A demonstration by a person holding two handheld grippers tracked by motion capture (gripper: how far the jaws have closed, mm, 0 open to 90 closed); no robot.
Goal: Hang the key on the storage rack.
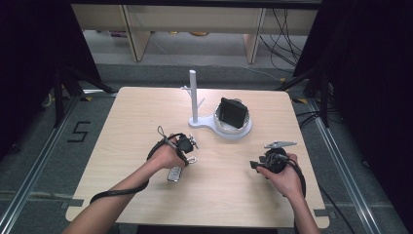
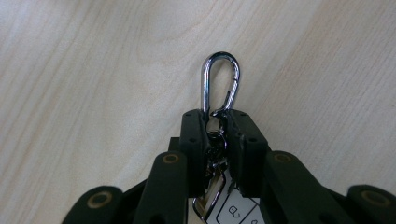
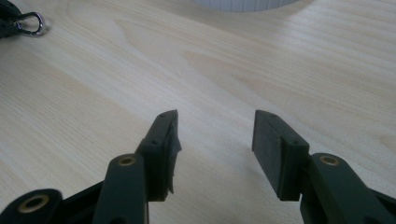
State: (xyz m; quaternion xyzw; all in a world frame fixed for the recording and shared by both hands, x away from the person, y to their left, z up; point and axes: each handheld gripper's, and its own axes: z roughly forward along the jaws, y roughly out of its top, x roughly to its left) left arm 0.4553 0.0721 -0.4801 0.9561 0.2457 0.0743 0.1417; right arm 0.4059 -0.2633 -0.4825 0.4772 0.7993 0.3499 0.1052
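Observation:
A silver carabiner clip (image 2: 220, 79) lies on the wooden table (image 1: 146, 112), joined by a small swivel to a car key fob (image 2: 236, 210). My left gripper (image 2: 215, 121) points down at it, and its jaws are shut on the clip's lower end and swivel. In the high view, the left gripper (image 1: 189, 156) sits left of the table's centre, with the key fob (image 1: 174, 174) just nearer the person. My right gripper (image 3: 215, 140) is open over bare wood with nothing between its jaws. In the high view the right gripper (image 1: 255, 165) is at the front right.
A white stand with an upright post (image 1: 194, 97) and a round dish (image 1: 242, 132) sits at the back centre. A black object (image 1: 232, 113) leans in the dish. The dish's white base (image 3: 243, 3) is ahead of the right gripper.

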